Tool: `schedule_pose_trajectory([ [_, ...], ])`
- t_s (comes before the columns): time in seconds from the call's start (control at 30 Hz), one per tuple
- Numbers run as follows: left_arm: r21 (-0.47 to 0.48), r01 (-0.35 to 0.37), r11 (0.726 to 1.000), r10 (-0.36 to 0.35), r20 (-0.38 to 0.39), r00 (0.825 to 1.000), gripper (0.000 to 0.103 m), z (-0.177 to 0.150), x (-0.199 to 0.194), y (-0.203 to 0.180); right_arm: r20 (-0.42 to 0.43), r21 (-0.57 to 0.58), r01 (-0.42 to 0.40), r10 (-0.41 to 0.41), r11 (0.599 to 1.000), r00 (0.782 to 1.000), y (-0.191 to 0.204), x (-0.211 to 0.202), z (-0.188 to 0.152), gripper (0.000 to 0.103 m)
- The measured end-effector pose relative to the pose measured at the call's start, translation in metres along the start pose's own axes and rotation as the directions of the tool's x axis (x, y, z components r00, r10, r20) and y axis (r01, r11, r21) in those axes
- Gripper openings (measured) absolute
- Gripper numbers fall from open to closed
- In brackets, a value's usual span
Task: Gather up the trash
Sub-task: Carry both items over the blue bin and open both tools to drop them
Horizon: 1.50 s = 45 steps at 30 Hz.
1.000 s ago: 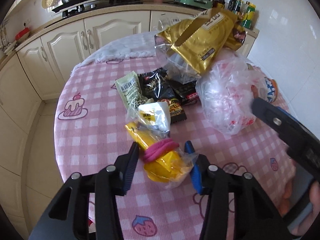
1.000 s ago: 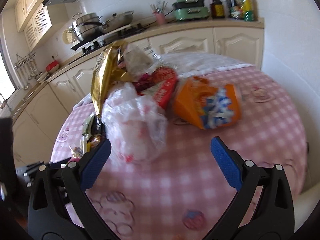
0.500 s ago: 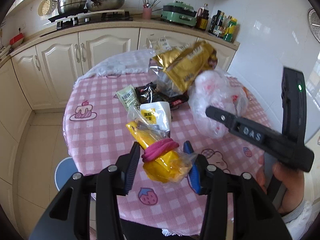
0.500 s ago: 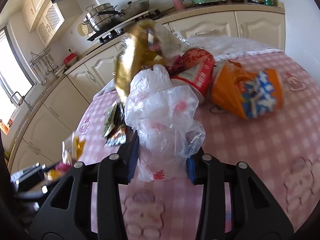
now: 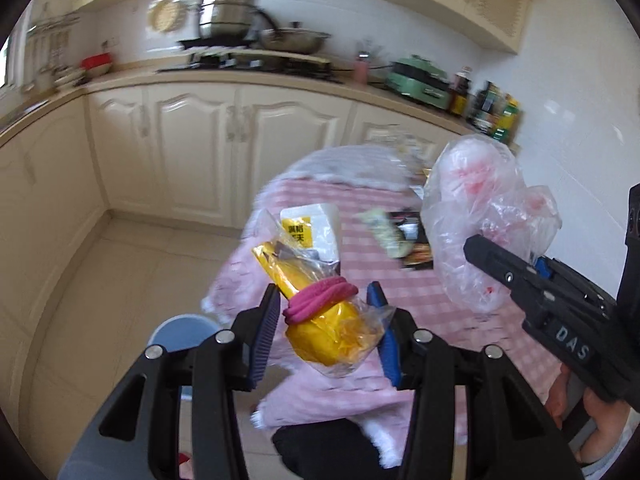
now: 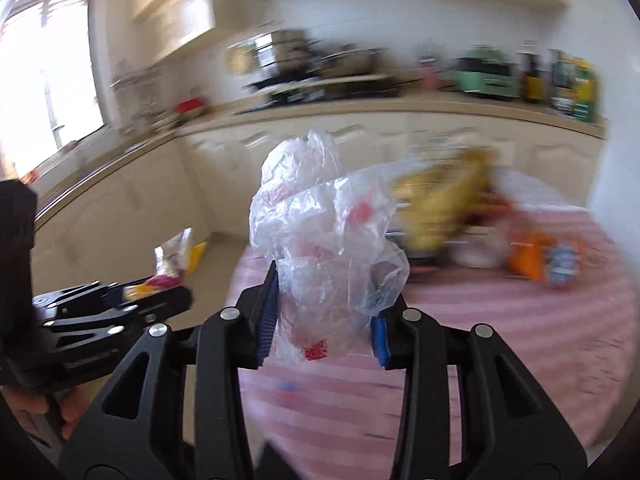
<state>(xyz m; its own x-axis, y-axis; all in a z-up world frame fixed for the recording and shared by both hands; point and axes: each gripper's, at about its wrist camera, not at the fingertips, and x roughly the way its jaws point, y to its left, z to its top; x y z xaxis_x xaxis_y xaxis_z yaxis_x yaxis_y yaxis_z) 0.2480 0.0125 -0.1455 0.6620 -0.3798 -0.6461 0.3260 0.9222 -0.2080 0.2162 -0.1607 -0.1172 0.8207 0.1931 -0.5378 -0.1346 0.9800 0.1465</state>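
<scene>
Jaws of my right gripper have just closed onto the crumpled clear plastic bag with red print, lifting it off the pink checked tablecloth. Left gripper pinches the yellow cellophane wrapper bound with a pink band, also now airborne, so I judge both are bin-bound. Blue round bin is half hidden; remaining wrappers blur.

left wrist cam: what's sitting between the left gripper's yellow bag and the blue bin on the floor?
Nothing: bare floor tile in the left wrist view between the yellow bag and the blue bin, apart from the left gripper finger's own pad.

Motion-blurred wrappers and countertop clutter, unidentifiable in right wrist view
</scene>
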Motion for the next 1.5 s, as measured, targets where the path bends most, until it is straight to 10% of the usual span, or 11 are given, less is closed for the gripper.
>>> schedule_pose_trajectory([
  [0.27, -0.192, -0.213, 0.958, 0.186, -0.15, 0.971, 0.044, -0.036, 0.041, 0.14, -0.221, -0.107, -0.179, 0.152, 0.978, 0.963, 0.101, 0.151, -0.021, 0.038],
  [0.63, -0.311, -0.321, 0.895, 0.166, -0.436, 0.885, 0.045, -0.084, 0.193, 0.273, -0.506, -0.153, -0.142, 0.046, 0.978, 0.861, 0.15, 0.341, -0.097, 0.039],
  [0.9, -0.363, -0.333, 0.87, 0.154, -0.443, 0.883, 0.066, -0.081, 0.243, 0.301, -0.551, -0.149, -0.111, 0.01, 0.983, 0.834, 0.145, 0.392, -0.111, 0.04],
  [1.17, -0.392, -0.351, 0.85, 0.161, -0.441, 0.883, 0.066, -0.102, 0.229, 0.327, -0.581, -0.128, -0.116, 0.02, 0.985, 0.814, 0.158, 0.389, -0.132, 0.041],
  [1.5, -0.366, -0.417, 0.832, 0.244, -0.433, 0.868, 0.066, -0.105, 0.189, 0.323, -0.545, -0.115, -0.145, 0.06, 0.983, 0.836, 0.177, 0.378, -0.117, 0.044],
])
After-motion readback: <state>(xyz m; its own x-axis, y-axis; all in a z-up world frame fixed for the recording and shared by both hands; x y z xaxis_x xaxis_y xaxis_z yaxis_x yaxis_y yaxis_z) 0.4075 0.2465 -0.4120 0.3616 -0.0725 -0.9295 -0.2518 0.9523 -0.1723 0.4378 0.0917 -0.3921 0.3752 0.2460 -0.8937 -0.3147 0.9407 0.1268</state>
